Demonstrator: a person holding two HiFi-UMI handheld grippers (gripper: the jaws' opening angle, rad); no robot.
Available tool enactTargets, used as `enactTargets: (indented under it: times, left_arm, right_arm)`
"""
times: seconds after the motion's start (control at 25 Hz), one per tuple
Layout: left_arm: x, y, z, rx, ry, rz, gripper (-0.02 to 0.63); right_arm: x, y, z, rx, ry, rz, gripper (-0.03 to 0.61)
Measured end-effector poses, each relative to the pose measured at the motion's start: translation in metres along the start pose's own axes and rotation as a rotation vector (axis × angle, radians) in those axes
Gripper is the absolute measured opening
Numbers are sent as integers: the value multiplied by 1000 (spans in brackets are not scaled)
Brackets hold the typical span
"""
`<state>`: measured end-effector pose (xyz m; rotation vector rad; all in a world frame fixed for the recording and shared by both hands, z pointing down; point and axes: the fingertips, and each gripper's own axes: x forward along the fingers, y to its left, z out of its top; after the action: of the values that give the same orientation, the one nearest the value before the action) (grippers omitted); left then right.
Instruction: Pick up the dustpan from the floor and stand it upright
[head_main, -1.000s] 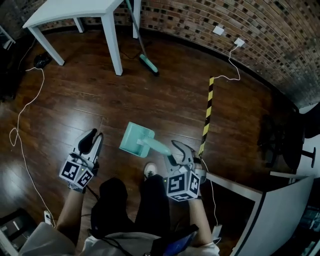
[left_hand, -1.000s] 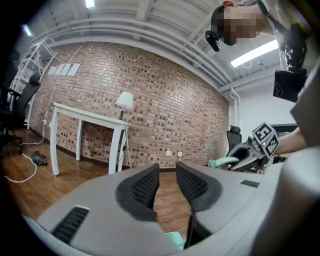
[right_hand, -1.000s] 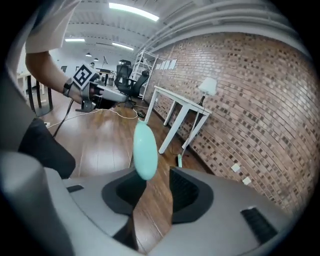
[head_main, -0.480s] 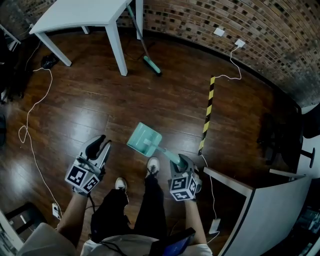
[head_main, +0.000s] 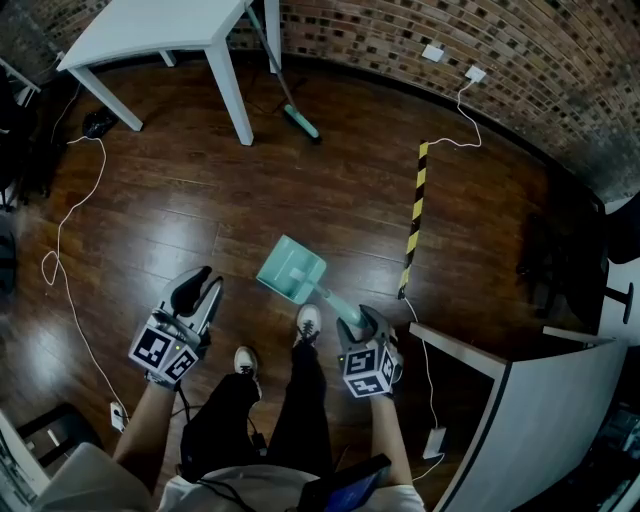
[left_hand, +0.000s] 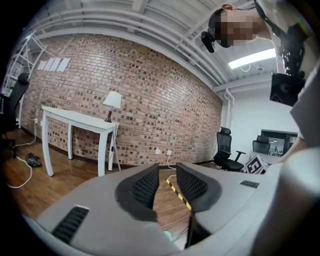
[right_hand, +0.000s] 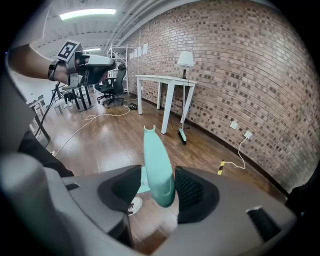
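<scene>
The left gripper (head_main: 203, 284) is held out at the near left on a bare left forearm (head_main: 140, 432), pointing toward the far side and nearly level. Its jaws stand a little apart with nothing between them. The right gripper (head_main: 356, 320) is at the near right, tipped steeply down, with its marker cube (head_main: 366, 370) facing up. Its jaws have just been opening and stand wide. The dustpan handle (right_hand: 156, 165) rises between them, with a clear gap at the left pad.
</scene>
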<state>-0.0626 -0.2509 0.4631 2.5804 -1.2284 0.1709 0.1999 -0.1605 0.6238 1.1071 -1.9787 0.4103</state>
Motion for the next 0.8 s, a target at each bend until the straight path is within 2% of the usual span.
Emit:
enactTargets:
  times: [0.24,0.4,0.52,0.64,0.8]
  left_arm:
    - [-5,-2,15,2,7,7,117]
    - [-9,-9,32,23,0,-16,117]
    - [-18,-17,52,56,-24,-41,117]
    - [-35,-23,87,84,-51,-52,117]
    - [-67,-24,135,127,-71,-32,67]
  right_arm:
    - [-18,-5,-3,22,23,0,222]
    - [-48,-21,4,137,-6,-72,224]
    - [-83,-31,21,234,-77,-145,223]
    - [-123,-31,58,279,-188,-185,222]
    - [-180,-13,119,286,-354,-255,120]
